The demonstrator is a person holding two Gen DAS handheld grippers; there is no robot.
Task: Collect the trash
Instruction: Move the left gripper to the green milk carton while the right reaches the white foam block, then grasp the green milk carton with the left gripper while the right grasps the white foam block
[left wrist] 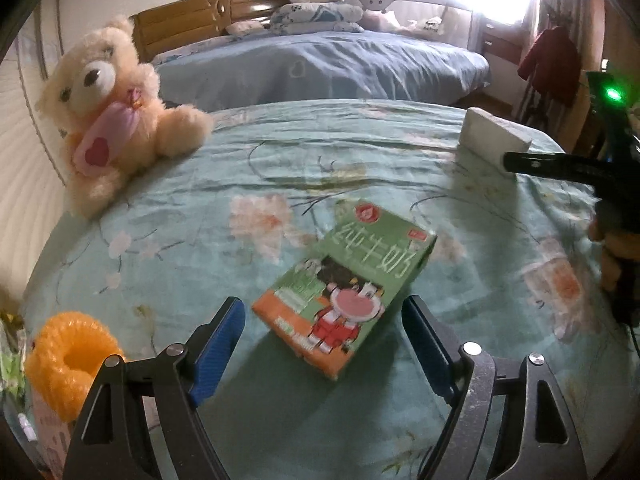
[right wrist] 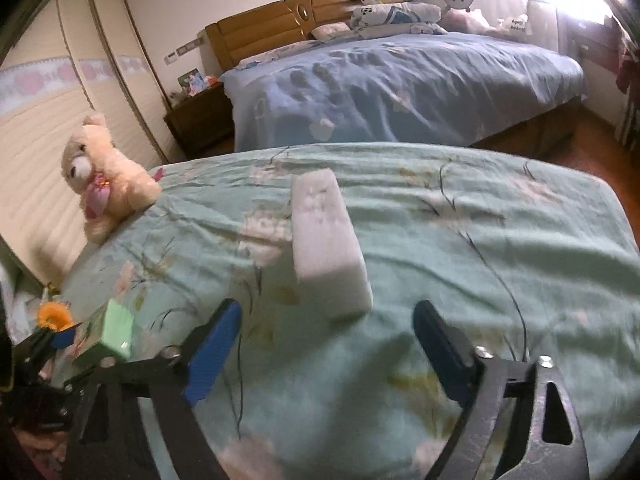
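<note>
A green and orange milk carton (left wrist: 344, 284) lies flat on the teal floral bedspread (left wrist: 240, 168), just beyond my left gripper (left wrist: 324, 336); its near corner reaches between the open blue pads without touching them. A white foam block (right wrist: 324, 244) lies on the same spread, its near end just ahead of my right gripper (right wrist: 326, 340), whose jaws stand open and clear of it. The left wrist view also shows the white foam block (left wrist: 494, 136) at the right, with the right gripper's black finger (left wrist: 552, 166) beside it. The carton (right wrist: 114, 334) appears at the lower left of the right wrist view.
A cream teddy bear (left wrist: 108, 120) sits at the spread's left edge. An orange plastic ring (left wrist: 68, 364) rests at the near left. A second bed with a blue cover (left wrist: 320, 68) stands beyond, with a bedside cabinet (right wrist: 200, 120) and a wardrobe (right wrist: 44, 128) to the left.
</note>
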